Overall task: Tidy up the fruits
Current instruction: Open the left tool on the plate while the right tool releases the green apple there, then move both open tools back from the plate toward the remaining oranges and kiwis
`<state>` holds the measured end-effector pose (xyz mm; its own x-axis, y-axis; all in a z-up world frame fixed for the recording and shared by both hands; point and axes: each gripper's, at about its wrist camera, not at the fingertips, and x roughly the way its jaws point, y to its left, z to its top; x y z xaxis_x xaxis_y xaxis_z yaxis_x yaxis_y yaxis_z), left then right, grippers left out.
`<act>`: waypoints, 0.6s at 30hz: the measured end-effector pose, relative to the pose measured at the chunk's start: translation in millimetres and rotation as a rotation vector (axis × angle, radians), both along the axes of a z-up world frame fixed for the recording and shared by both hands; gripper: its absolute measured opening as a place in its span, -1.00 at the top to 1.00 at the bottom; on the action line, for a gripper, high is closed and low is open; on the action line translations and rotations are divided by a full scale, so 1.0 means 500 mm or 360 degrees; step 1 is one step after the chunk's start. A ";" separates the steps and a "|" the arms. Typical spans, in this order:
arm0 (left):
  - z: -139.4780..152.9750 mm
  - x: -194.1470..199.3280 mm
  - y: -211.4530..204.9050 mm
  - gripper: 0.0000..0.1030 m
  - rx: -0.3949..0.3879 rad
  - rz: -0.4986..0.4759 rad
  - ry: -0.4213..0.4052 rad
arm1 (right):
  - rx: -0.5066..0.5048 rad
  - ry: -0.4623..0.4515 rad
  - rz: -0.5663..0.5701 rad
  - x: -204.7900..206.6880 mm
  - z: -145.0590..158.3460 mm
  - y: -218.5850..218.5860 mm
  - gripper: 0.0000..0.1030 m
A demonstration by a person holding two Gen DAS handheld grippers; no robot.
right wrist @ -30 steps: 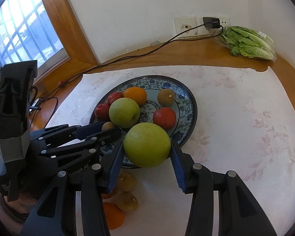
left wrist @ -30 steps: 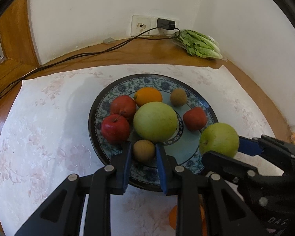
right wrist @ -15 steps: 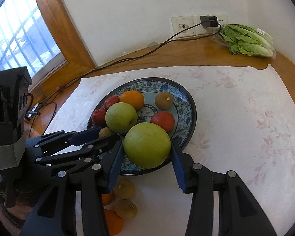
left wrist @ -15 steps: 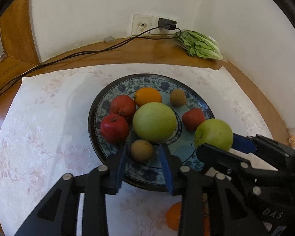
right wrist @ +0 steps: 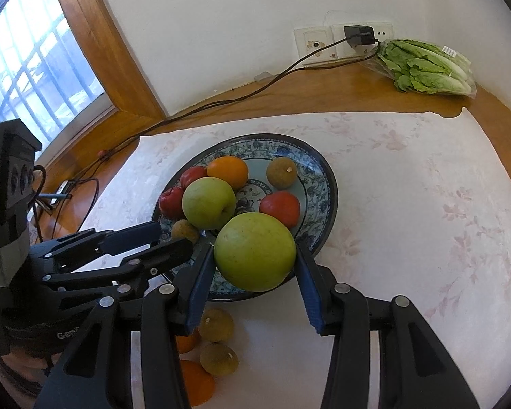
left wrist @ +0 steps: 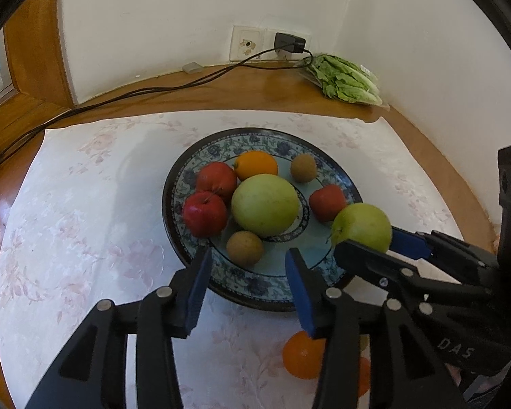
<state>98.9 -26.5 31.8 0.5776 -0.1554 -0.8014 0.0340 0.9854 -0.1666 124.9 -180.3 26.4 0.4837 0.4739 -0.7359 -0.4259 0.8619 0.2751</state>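
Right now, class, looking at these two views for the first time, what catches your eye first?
The right gripper holds a big green apple over the near rim of the blue patterned plate. The left gripper, jaws opening and empty, hangs just short of a brown kiwi on that plate.

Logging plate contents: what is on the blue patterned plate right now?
On the plate: two red apples, an orange, a green apple, two kiwis, a red tomato. The held apple hides part.

A bagged head of lettuce (right wrist: 426,66) lies in the corner of a wooden ledge (right wrist: 323,92).
A black charger (right wrist: 358,35) sits in the wall socket (right wrist: 327,46), its cable (right wrist: 221,102) trailing toward the barred window (right wrist: 27,68); a pale floral cloth (right wrist: 426,204) covers the ledge.
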 end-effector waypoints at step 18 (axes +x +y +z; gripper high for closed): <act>0.024 -0.041 -0.002 -0.05 -0.0052 -0.0001 -0.0005 | 0.0030 -0.0073 0.0009 -0.043 0.042 -0.012 0.05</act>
<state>78.3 -27.4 43.8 0.5798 -0.1820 -0.7941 0.0353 0.9794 -0.1986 103.6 -186.4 47.5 0.5140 0.4902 -0.7039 -0.4431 0.8544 0.2715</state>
